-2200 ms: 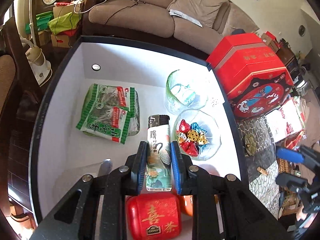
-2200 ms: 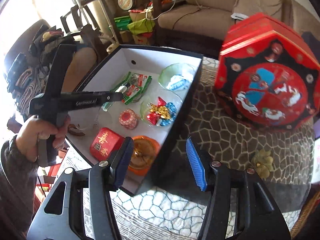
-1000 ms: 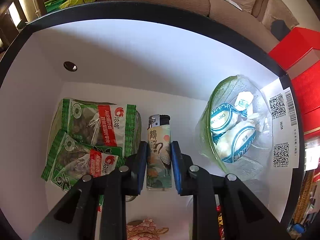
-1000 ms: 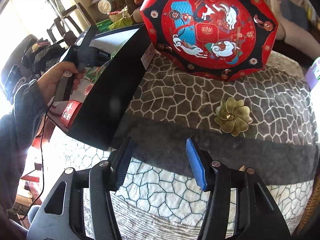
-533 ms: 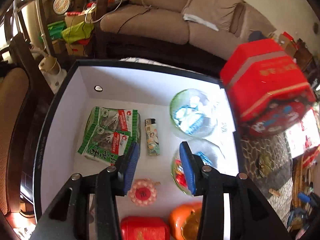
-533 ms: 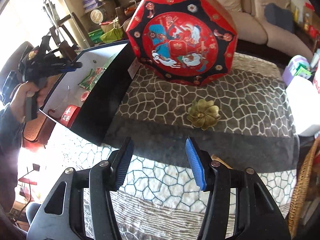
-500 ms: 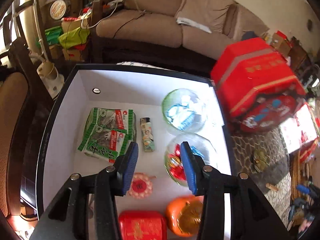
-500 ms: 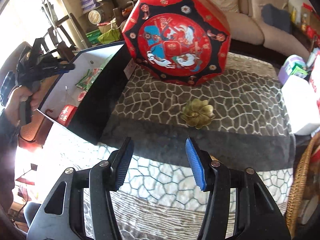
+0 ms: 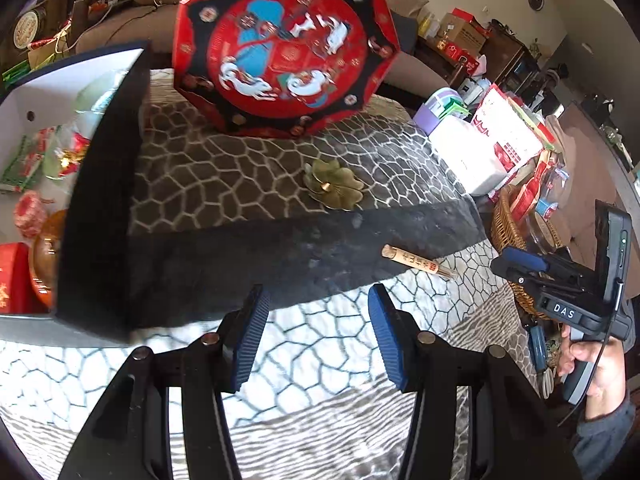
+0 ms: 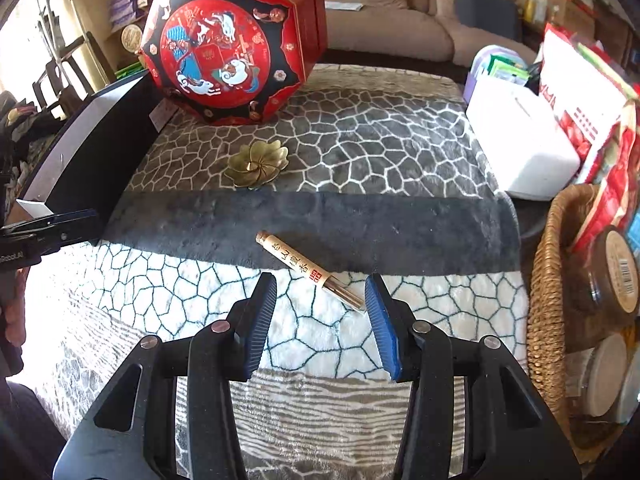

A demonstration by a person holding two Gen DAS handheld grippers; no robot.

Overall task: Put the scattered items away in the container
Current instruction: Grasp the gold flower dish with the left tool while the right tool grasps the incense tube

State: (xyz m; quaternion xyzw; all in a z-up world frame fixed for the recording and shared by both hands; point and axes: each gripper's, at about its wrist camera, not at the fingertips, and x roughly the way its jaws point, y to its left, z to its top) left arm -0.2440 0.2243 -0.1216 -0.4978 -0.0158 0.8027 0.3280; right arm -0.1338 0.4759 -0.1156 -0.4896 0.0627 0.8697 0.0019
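The black container point(image 9: 100, 200) with white inside stands at the left and holds snack packs, a candy bowl point(image 9: 68, 152), a red tin point(image 9: 12, 276) and an orange jar. An incense tube point(image 10: 310, 276) lies on the patterned blanket. My right gripper point(image 10: 320, 302) hovers just before it. Its jaws are closing; the tube's glass end lies close to the right fingertip, untouched by the pads. A brass flower dish point(image 10: 258, 164) rests further back. My left gripper point(image 9: 316, 324) is open and empty over the blanket, right of the container. The right gripper point(image 9: 560, 280) also shows at the left wrist view's right edge.
A red octagonal gift box point(image 9: 286, 44) leans at the back beside the container. A white box point(image 10: 520, 140) and red packets sit at the right. A wicker basket point(image 10: 560, 288) with jars borders the blanket's right edge. A sofa runs behind.
My left gripper let go of the lighter inside the container, lifted out and swung right over the blanket. My right gripper came closer to the incense tube and its jaws narrowed slightly.
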